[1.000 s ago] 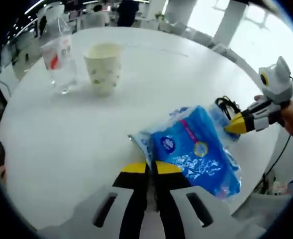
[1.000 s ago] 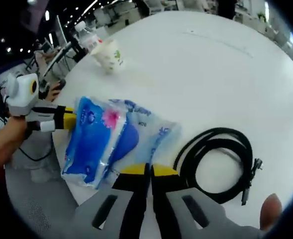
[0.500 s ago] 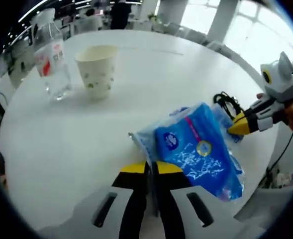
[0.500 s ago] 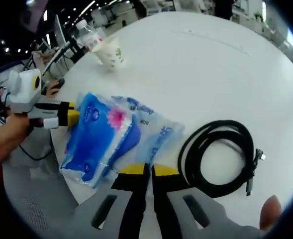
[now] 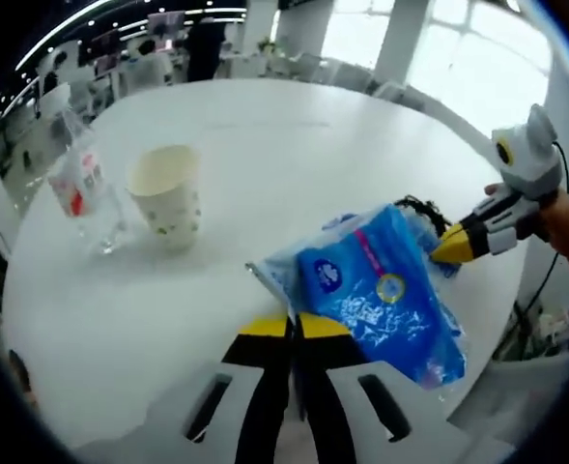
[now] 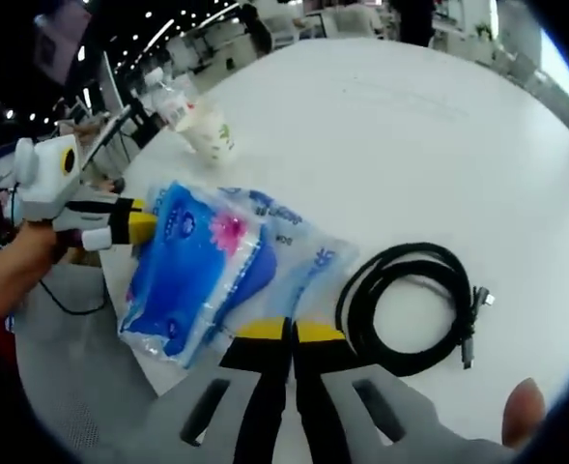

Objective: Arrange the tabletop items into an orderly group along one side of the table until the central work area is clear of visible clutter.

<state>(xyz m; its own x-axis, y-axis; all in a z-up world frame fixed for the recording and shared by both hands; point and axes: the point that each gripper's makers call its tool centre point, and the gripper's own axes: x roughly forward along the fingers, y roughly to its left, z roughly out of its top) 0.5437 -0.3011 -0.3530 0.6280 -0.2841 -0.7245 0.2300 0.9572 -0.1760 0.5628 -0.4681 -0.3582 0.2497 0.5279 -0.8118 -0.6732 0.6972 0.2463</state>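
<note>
Where the round white table [image 5: 265,155] nears its edge, a blue tissue pack [image 5: 376,295] is clenched at opposite ends by left gripper [image 5: 289,329] and right gripper [image 6: 284,333]. Paper cup [image 5: 165,193], water bottle [image 5: 83,188] and coiled black cable [image 6: 410,304] are seen on it; office desks are seen behind.

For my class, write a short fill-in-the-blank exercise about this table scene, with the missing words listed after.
1. Both grippers are shut on the blue ____ pack.
2. The coiled cable is ____ in colour.
3. The paper cup stands beside a clear plastic ____.
4. The table top is ____ in colour.

Missing words: tissue; black; bottle; white
</note>
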